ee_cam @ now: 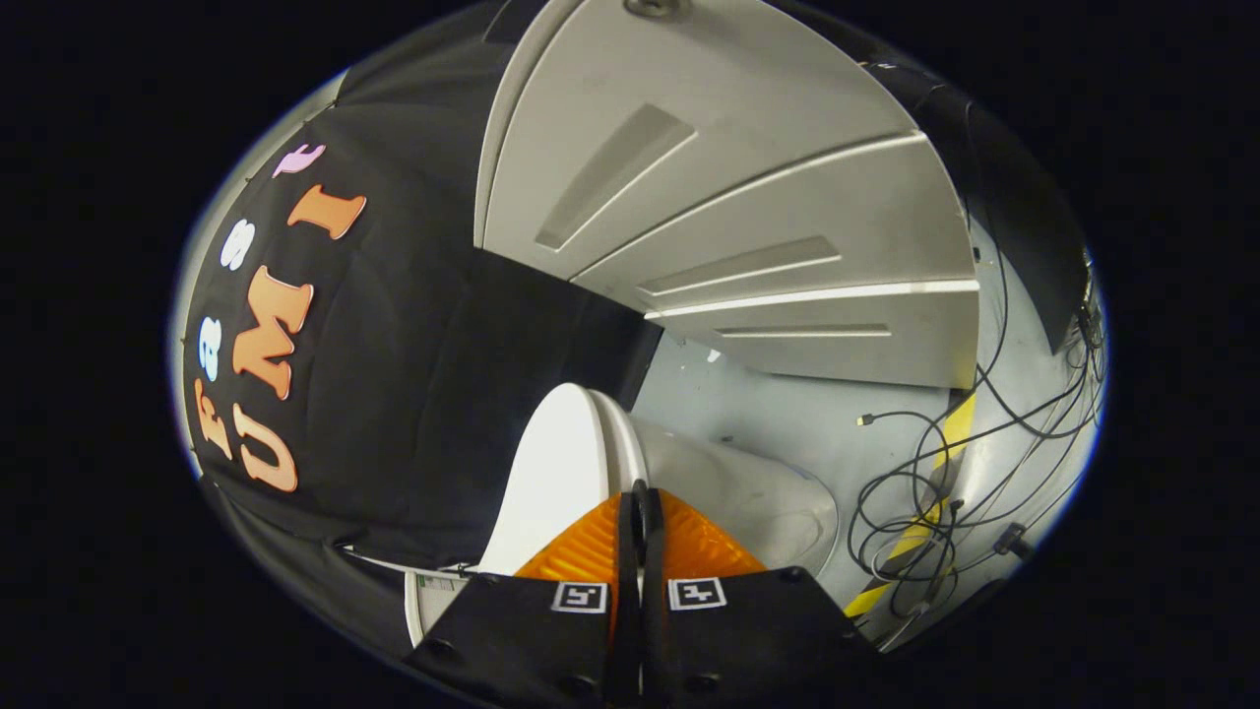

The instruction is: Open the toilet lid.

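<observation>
The view is rolled on its side. The white toilet lid lies down on the seat, with the pale bowl to the right of it. My gripper is shut. Its two fingers lie pressed together with only a thin dark slit between them, and nothing white shows in that slit. The fingertips sit right at the rim where lid and seat meet; one finger overlaps the lid, the other the bowl. Whether the tips touch the rim is hidden by the fingers themselves.
Grey panelled wall sections stand beyond the toilet. Loose black cables and a yellow-black floor stripe lie on the grey floor past the bowl. Black cloth hangs close on the lid's side.
</observation>
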